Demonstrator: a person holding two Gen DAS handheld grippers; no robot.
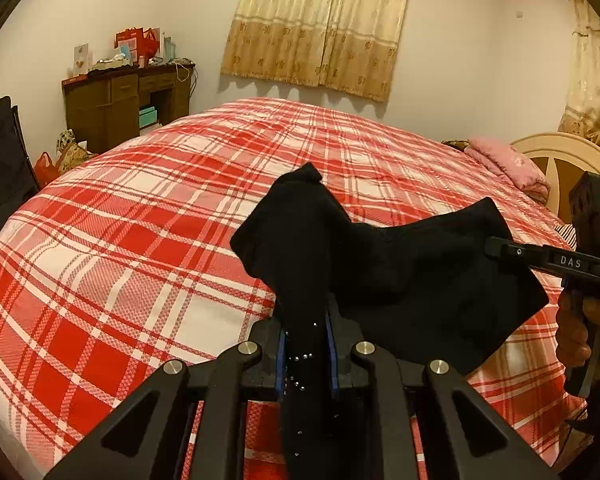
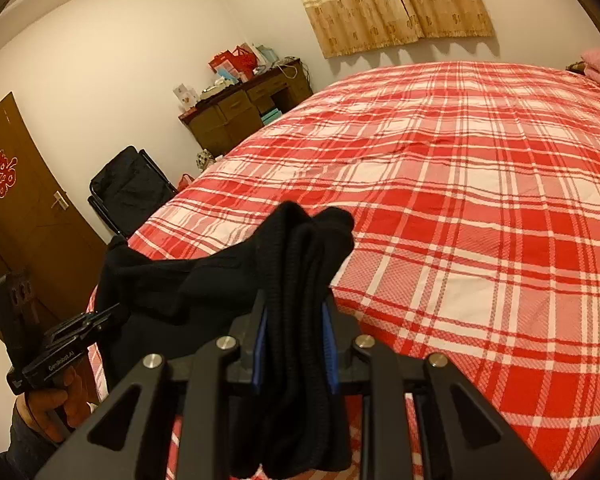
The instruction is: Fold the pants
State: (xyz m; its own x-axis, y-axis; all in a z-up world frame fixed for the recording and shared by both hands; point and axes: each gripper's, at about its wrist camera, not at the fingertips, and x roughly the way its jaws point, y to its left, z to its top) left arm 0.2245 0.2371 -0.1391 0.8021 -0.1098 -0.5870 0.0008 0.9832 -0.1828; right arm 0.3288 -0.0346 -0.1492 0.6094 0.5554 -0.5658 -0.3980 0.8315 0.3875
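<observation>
Left wrist view: the left gripper (image 1: pixel 306 336) is clamped on a bunched edge of the black pants (image 1: pixel 400 264), which hang above the red plaid bed (image 1: pixel 120 240). The right gripper (image 1: pixel 496 247) grips their far end. Beyond the bed stand a brown desk (image 1: pixel 112 108), beige curtains (image 1: pixel 320 24) and a pink pillow (image 1: pixel 508 164).

Right wrist view: the right gripper (image 2: pixel 294 340) is clamped on thick folds of the pants (image 2: pixel 188 284); the left gripper (image 2: pixel 112 314) holds the other end. Beyond the bed (image 2: pixel 460 200) are the desk (image 2: pixel 236 116), a brown door (image 2: pixel 24 208) and a black chair (image 2: pixel 132 188).
</observation>
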